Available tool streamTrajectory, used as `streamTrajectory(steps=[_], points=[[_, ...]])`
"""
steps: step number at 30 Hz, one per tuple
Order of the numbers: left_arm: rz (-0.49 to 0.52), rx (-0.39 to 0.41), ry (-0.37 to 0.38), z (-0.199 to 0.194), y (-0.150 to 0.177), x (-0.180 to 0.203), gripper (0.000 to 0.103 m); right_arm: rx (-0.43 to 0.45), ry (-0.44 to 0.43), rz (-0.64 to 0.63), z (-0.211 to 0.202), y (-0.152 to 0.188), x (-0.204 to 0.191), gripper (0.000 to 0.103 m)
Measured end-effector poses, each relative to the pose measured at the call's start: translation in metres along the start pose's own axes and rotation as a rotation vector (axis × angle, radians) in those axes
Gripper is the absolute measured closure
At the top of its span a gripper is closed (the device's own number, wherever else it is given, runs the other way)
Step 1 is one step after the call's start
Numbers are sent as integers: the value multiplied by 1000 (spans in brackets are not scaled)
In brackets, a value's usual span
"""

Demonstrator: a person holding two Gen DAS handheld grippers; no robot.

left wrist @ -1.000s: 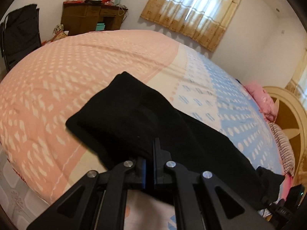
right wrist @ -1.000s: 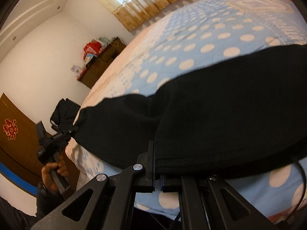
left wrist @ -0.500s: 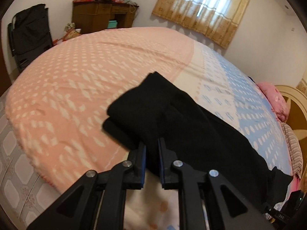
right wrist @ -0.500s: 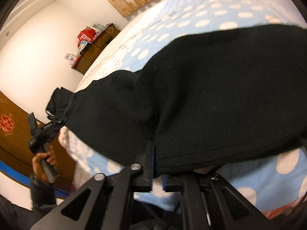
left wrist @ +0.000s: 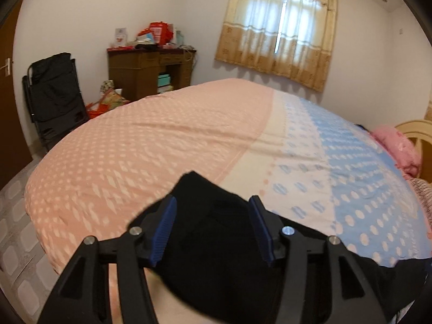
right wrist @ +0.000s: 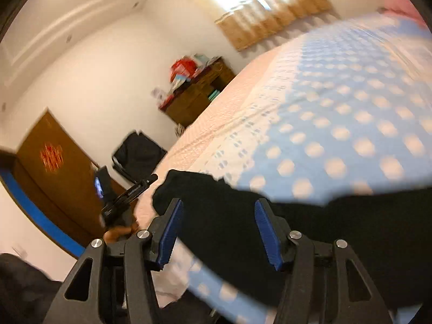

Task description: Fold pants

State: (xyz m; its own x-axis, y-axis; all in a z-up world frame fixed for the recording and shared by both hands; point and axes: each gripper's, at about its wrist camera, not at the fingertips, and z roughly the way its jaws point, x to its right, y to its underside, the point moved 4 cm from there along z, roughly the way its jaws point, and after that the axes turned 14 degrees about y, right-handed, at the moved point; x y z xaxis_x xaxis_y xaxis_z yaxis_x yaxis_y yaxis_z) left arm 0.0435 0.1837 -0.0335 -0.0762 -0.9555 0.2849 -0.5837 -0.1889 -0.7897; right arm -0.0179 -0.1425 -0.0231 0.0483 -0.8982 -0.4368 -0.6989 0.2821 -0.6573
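Both the left gripper (left wrist: 212, 232) and the right gripper (right wrist: 218, 232) hang with jaws spread wide, holding nothing, over the black pants (left wrist: 216, 256) (right view blurred), which lie along the near edge of the bed (left wrist: 162, 140).

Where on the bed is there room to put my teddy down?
The pink part of the bedspread, between the black pants and the wooden desk, is bare. So is the blue dotted part, up to the pink pillow. It is crowded near the pants, where both open grippers hover.
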Motion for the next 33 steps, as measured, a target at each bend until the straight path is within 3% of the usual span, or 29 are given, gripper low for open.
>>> streamTrajectory(steps=[5, 8, 9, 13, 17, 21, 24, 25, 28, 30, 33], points=[[-37, -59, -34, 13, 30, -3, 45, -134, 37, -164, 99, -5, -28, 46], [7, -52, -77, 17, 43, -5, 44, -198, 86, -216, 132, 10, -30, 46], [35, -40, -81, 16, 46, -2, 37, -220, 80, -214, 137, 16, -30, 46], [85, -45, -71, 23, 54, 9, 7, -213, 45, -223, 124, 27, -38, 46], [173, -72, -169, 31, 59, 19, 2, -254, 6, -257, 115, 40, -46, 46], [155, -67, -159, 28, 58, 16, 1, -296, -26, -251, 118, 36, -48, 46], [160, -62, -161, 27, 60, 16, 1, -323, -155, -205, 121, 29, -57, 46], [160, -62, -161, 27, 60, 17, 0, -339, -161, -202, 127, 27, -59, 46], [162, -64, -167, 30, 60, 18, 0, -322, -55, -218, 152, 30, -62, 46], [163, -64, -167, 30, 60, 18, 0, -283, -73, -186, 154, 26, -65, 45], [161, -64, -165, 30, 59, 18, 0, -319, -130, -162, 157, 27, -72, 44]])
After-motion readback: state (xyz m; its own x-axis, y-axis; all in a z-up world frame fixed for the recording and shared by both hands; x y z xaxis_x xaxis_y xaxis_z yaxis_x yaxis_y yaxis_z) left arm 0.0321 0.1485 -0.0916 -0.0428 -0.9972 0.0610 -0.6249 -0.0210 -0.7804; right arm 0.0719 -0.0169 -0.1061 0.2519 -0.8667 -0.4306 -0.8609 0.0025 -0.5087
